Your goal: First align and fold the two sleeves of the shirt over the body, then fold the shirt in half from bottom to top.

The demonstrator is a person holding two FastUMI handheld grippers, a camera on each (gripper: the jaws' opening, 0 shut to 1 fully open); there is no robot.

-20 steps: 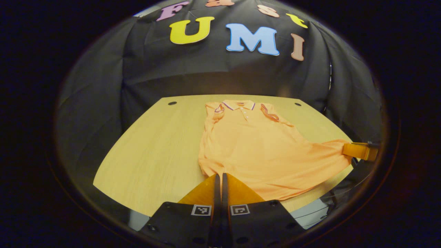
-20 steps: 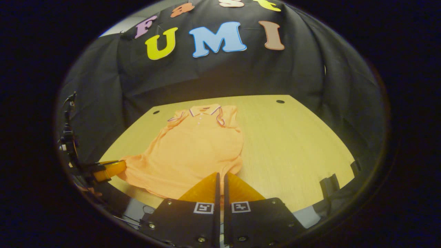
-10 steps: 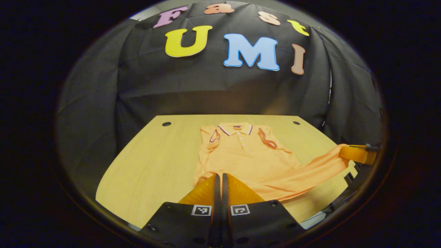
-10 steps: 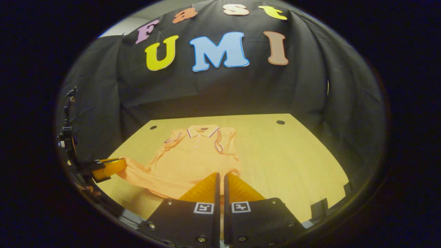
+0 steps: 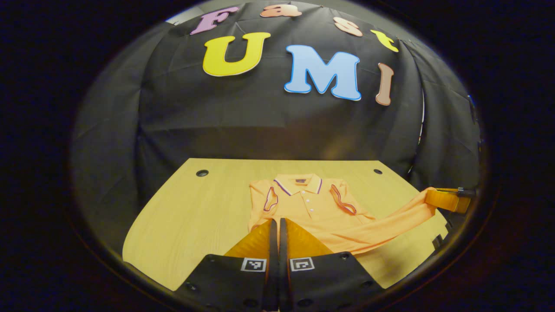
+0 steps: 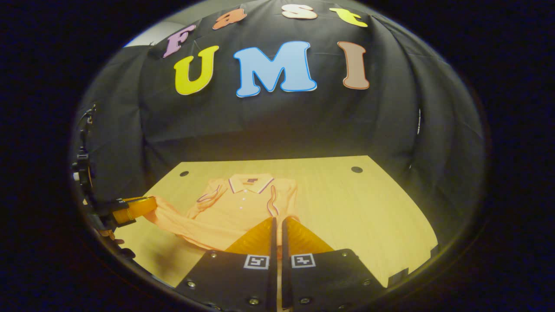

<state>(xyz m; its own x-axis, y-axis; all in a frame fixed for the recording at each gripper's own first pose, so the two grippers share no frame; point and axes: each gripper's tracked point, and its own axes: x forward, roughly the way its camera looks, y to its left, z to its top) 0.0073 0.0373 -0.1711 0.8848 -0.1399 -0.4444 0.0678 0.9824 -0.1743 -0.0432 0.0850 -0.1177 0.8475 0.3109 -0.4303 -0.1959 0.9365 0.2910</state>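
An orange polo shirt (image 5: 312, 210) lies collar-far on a pale wooden table (image 5: 195, 216) inside a booth hung with black cloth (image 5: 260, 117), its two short sleeves folded in over the chest. The shirt's near hem is raised off the table at both bottom corners.

In the left gripper view, the left gripper (image 5: 276, 225) has its two fingers pressed together with hardly a gap, and the hem's left corner runs in between them. Far to the right in the same view, the right gripper (image 5: 448, 200) pinches the hem's other corner, with the cloth stretched in a taut band from the shirt's body up to it.

In the right gripper view, the right gripper's own fingers are likewise drawn tight together on the fabric, which runs in between the tips. At the left edge of that view the left gripper (image 6: 130, 208) grips its corner, and the lifted hem spans between the two tools above the table's near edge. The collar and buttoned placket rest flat on the table, toward its far side.
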